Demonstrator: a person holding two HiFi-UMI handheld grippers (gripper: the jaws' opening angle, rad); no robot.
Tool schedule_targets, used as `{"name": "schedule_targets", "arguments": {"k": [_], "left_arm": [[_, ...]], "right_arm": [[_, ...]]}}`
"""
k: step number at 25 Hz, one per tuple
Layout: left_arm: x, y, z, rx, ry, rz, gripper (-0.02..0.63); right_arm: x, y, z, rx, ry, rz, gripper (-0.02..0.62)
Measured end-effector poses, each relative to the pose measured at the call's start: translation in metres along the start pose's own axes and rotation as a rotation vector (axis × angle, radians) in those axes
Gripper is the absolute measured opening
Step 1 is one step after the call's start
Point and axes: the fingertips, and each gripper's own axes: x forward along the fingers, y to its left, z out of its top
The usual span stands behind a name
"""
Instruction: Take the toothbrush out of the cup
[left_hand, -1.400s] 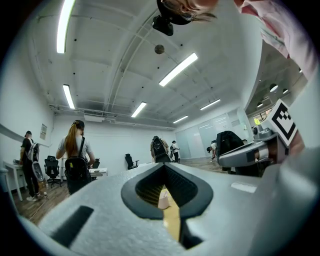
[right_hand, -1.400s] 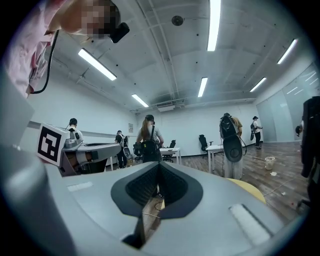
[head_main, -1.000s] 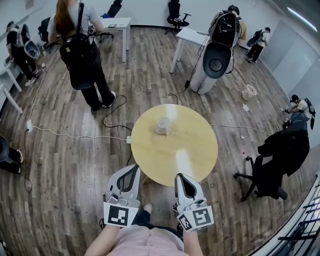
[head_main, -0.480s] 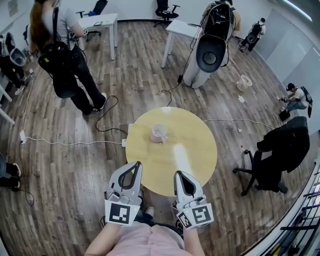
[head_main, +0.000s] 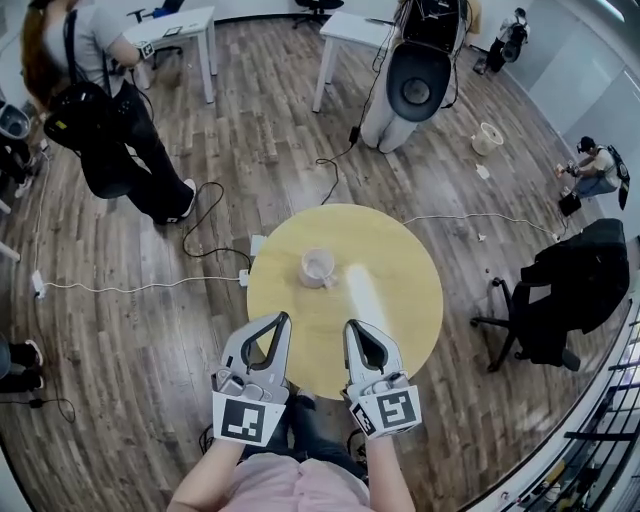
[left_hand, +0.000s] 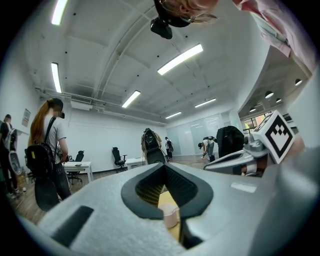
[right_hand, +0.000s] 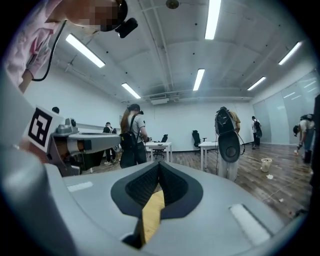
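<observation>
Both grippers are closed and empty. The left gripper (head_main: 283, 318) has its tips pressed together, and its own view (left_hand: 164, 165) shows only the dark pad-lined hollow behind the meeting tips. The right gripper (head_main: 349, 325) is the same, jaws together with nothing clamped (right_hand: 160, 164). They sit side by side, a little apart, over the 6 o'clock edge of the round yellow table (head_main: 405, 255), both pointing towards 12 o'clock and roughly level.

The cup (head_main: 317, 267) stands upright on the table, at about 11 o'clock from the table's centre. It is at 1 o'clock from the left tips and 11 o'clock from the right ones, apart from both. Through the left gripper's hollow it appears as a pale cup (left_hand: 170, 216) on the yellow top. The toothbrush is too small to make out in any view.

A black office chair (head_main: 560, 290) draped in dark cloth stands at 3 o'clock from the table. A white cable (head_main: 140, 288) runs across the wooden floor at 9 o'clock. A person with a black backpack (head_main: 95, 120) stands at 10 o'clock.
</observation>
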Motion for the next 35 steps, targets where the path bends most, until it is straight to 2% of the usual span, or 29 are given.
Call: {"name": "schedule_targets", "arguments": {"k": [3, 9, 10, 13, 14, 16, 19, 25, 32, 35], "left_arm": [[0.014, -0.001, -0.013, -0.021, 0.025, -0.006, -0.003], [0.034, 0.004, -0.046, -0.093, 0.087, 0.010, -0.003], [0.037, 0.005, -0.050, -0.123, 0.090, 0.020, -0.003], [0.046, 0.011, -0.061, -0.320, 0.051, 0.101, -0.003], [0.048, 0.011, -0.065, -0.350, 0.054, 0.111, -0.003], [0.052, 0.010, -0.074, -0.362, 0.078, 0.110, -0.003], [0.058, 0.009, -0.086, -0.371, 0.107, 0.109, -0.003], [0.065, 0.009, -0.101, -0.363, 0.143, 0.097, -0.003], [0.070, 0.011, -0.097, -0.373, 0.139, 0.112, -0.003], [0.072, 0.015, -0.088, -0.369, 0.119, 0.118, -0.003]], "right_arm": [[0.028, -0.010, -0.024, -0.019, 0.054, 0.029, 0.049], [0.075, -0.036, -0.065, -0.009, 0.129, 0.022, 0.147], [0.081, -0.039, -0.072, -0.006, 0.139, 0.020, 0.152], [0.098, -0.044, -0.098, -0.021, 0.177, 0.025, 0.163], [0.103, -0.044, -0.107, -0.035, 0.193, 0.028, 0.166], [0.112, -0.045, -0.121, -0.055, 0.213, 0.028, 0.170], [0.123, -0.046, -0.126, -0.063, 0.183, 0.015, 0.163], [0.138, -0.047, -0.126, -0.083, 0.120, 0.006, 0.068], [0.134, -0.056, -0.117, -0.051, 0.147, -0.015, 0.066], [0.137, -0.058, -0.099, -0.058, 0.114, -0.017, 0.065]]}}
